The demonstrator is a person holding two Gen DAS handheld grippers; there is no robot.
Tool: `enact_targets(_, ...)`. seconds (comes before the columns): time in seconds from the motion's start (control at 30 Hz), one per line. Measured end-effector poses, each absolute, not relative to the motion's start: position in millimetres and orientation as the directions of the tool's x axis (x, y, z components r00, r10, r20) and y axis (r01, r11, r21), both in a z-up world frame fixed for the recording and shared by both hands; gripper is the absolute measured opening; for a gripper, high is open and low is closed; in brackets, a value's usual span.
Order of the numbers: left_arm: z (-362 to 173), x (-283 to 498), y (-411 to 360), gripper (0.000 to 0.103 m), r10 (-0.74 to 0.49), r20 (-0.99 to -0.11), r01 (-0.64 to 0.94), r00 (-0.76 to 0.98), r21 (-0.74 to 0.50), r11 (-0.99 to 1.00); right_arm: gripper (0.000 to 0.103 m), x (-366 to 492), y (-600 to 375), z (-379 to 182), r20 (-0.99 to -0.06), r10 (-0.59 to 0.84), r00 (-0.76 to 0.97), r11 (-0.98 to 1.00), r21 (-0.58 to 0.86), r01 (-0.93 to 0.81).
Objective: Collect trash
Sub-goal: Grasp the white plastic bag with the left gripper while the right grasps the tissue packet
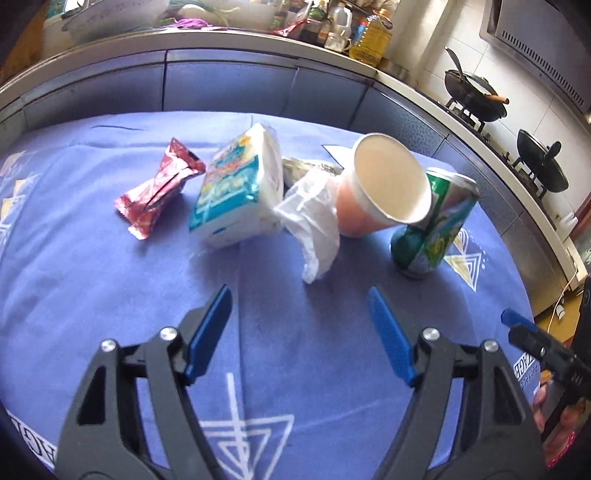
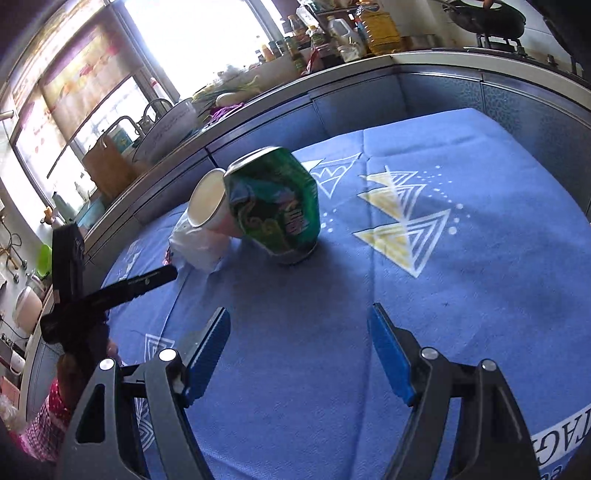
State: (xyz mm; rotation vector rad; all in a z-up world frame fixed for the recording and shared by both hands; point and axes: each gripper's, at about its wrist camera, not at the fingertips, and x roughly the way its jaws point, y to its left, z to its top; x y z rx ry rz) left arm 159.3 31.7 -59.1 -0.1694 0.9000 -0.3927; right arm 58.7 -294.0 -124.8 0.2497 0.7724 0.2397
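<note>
On the blue tablecloth (image 1: 110, 258) lie a red snack wrapper (image 1: 157, 188), a white and teal tissue pack (image 1: 240, 188), a crumpled white plastic bag (image 1: 314, 225), a tilted pink paper cup (image 1: 384, 184) and a dented green can (image 1: 432, 229). My left gripper (image 1: 299, 295) is open and empty, just short of the white bag. My right gripper (image 2: 299, 314) is open and empty, a little in front of the green can (image 2: 277, 206). The cup (image 2: 207, 203) leans on the can, with the bag (image 2: 199, 243) below it. The other gripper shows at the left edge of the right wrist view (image 2: 110, 291).
A grey kitchen counter (image 1: 258, 40) curves behind the table, crowded with bottles (image 1: 369, 33) and bowls. Two black woks (image 1: 476, 96) sit on the stove at right. A sink and window (image 2: 155, 110) are at the left in the right wrist view.
</note>
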Motion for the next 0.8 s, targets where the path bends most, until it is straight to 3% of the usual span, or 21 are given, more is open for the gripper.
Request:
enact_targets(0.17, -67.8, 179.3, 19.7, 0.061, -0.422, -0.737, 0.271, 0.528, -0.326, 0.906, 0.076, 56.9, -292.8, -130.6, -0.678, 0.284, 0.678, 0.949, 0.300, -0.098)
enact_targets(0.27, -75.1, 191.7, 16.6, 0.046, -0.439, -0.742, 0.261, 0.507, -0.353, 0.899, 0.076, 60.1, -296.6, -130.2, -0.681, 0.271, 0.680, 0.952, 0.296, -0.083)
enact_targets(0.4, -82.2, 202.6, 16.7, 0.003, -0.472, -0.740, 0.246, 0.480, -0.403, 0.882, 0.076, 71.1, -294.9, -121.5, -0.678, 0.259, 0.688, 0.958, 0.272, -0.093)
enact_targets(0.6, -81.5, 169.6, 40.8, 0.003, -0.514, -0.711, 0.257, 0.480, -0.446, 0.857, 0.076, 84.0, -275.3, -107.4, -0.661, 0.291, 0.692, 0.954, 0.254, -0.159)
enact_targets(0.8, -93.5, 123.8, 90.6, 0.003, -0.469, -0.736, 0.209, 0.488, -0.423, 0.881, 0.076, 95.0, -235.2, -112.1, -0.676, 0.337, 0.656, 0.941, 0.219, -0.257)
